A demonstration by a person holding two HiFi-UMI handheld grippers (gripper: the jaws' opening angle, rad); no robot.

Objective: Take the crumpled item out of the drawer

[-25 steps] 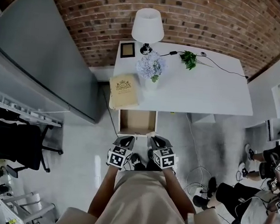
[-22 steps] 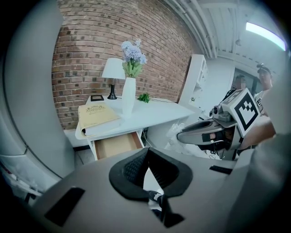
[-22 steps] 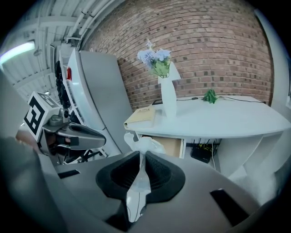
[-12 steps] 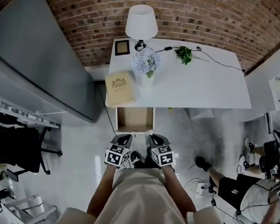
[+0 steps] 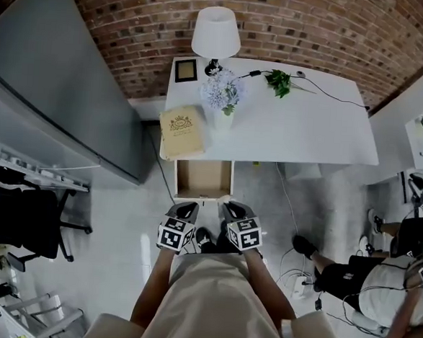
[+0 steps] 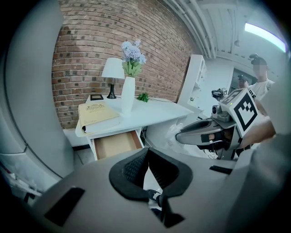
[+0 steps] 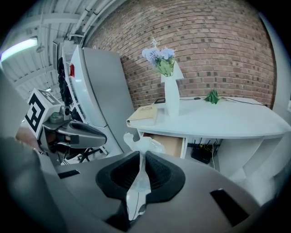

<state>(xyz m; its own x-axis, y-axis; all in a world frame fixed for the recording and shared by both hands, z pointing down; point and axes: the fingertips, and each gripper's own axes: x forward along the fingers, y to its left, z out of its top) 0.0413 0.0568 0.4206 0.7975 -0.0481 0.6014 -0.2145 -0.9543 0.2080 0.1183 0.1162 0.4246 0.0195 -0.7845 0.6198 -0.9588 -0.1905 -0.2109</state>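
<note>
The white desk's drawer [image 5: 202, 197] stands pulled out, and its brown inside [image 6: 116, 144] shows nothing in it. A crumpled clear plastic item [image 7: 143, 144] sticks up between the pads of my right gripper [image 7: 140, 157], which is shut on it. That gripper [image 5: 232, 211] hovers just in front of the drawer, over the floor. My left gripper [image 5: 187, 212] is beside it at the same height. In the left gripper view its fingertips [image 6: 146, 152] meet with nothing between them.
On the white desk [image 5: 307, 146] are a tan book [image 5: 183, 129], a white vase of flowers [image 5: 221, 100], a lamp [image 5: 215, 33], a picture frame [image 5: 184, 70] and a green sprig [image 5: 278, 81]. A tall grey cabinet [image 5: 65, 96] stands left. People [image 5: 384, 285] and cables [image 5: 297, 283] are at right.
Both grippers stay close together in front of the open drawer, the right one still holding the plastic. The people at the right have shifted.
</note>
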